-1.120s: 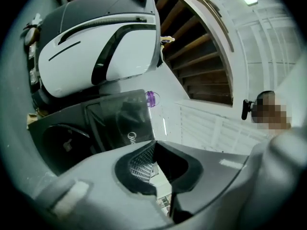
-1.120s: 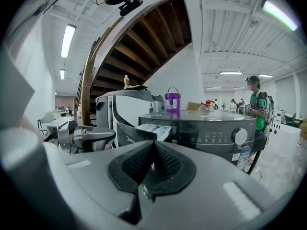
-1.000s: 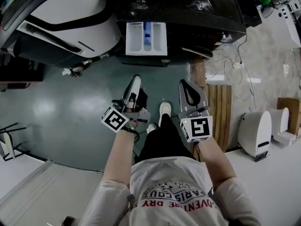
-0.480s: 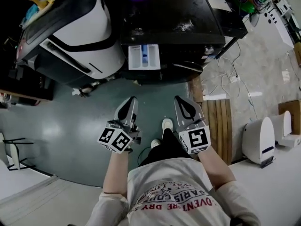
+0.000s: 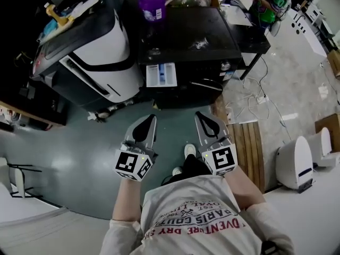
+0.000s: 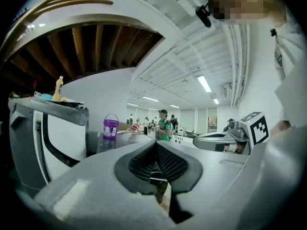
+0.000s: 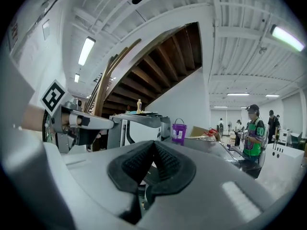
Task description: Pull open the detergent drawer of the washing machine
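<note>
Nearest the head camera is the person's white T-shirt (image 5: 199, 217). Its red-and-dark print is seen upside down, and the words "PARIS", "ADVENTURE" and "DRY" can be made out, the rest not. Just beyond it are the square-marker cubes, one on each hand.

The left gripper (image 5: 152, 119) and right gripper (image 5: 198, 115) are held side by side and apart over the grey-green floor (image 5: 69, 137), both pointing towards the machines. One white shoe (image 5: 189, 150) shows between them. In the left gripper view its ribbed black pads (image 6: 144, 162) are pressed together with nothing between them. The right gripper view shows its pads (image 7: 165, 162) closed on nothing in the same way.

To the right of the shoe lies a slatted wooden pallet (image 5: 247, 142).

Farther on stands the black-topped washing machine (image 5: 191, 41). Its white detergent drawer (image 5: 161, 75), with a blue middle compartment, is pulled out from the front, well clear of both grippers.

Left of it is a white appliance with a curved black band (image 5: 101, 57). At the back of the black top sits a purple plastic bucket (image 5: 152, 6) with a white label too small to read.
</note>
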### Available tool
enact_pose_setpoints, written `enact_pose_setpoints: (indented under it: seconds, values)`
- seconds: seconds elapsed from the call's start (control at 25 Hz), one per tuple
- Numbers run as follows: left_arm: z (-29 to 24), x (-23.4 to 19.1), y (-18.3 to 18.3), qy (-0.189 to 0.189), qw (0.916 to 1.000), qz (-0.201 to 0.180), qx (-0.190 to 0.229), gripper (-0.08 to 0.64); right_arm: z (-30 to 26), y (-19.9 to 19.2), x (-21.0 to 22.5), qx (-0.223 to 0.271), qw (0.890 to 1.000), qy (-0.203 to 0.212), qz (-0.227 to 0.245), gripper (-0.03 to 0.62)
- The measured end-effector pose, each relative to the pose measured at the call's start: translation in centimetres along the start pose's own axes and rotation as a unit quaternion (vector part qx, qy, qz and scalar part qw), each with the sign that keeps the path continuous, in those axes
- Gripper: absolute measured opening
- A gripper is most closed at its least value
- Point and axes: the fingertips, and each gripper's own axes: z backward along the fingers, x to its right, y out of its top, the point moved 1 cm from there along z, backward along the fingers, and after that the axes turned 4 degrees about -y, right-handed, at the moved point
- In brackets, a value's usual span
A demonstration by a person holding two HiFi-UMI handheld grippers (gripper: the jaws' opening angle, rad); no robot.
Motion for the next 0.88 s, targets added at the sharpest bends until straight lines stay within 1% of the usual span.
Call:
enact_pose_setpoints:
  seconds: [0.16,0.32,0.48,0.72,0.88]
  values:
    - [1.0,1.6,1.4,0.001,0.9997,-0.022,-0.011,-0.003,1.5,1.8,-0.3,0.011,1.000,0.013,0.001,0.001]
    - [1.2,2.7,2.4,-0.001,0.9990,-0.043,-0.015,-0.003,2.3,2.6,-0.3,0.019,0.999,0.024,0.007,0.000]
    - [0.8,3.0,3.2,0.006,0.9991,-0.042,-0.007,-0.003,2.2,2.5,0.3,0.015,0.999,0.027,0.012,0.001]
    - [-0.2,2.6,4.1,0.004,0.9991,-0.042,-0.002,-0.003,1.1,3.6,1.4,0.027,0.999,0.020,0.011,0.000]
    - [-0.6,2.3,4.1,0.008,0.9988,-0.047,-0.009,-0.003,0.7,3.5,1.9,0.028,0.999,0.017,0.023,0.000]
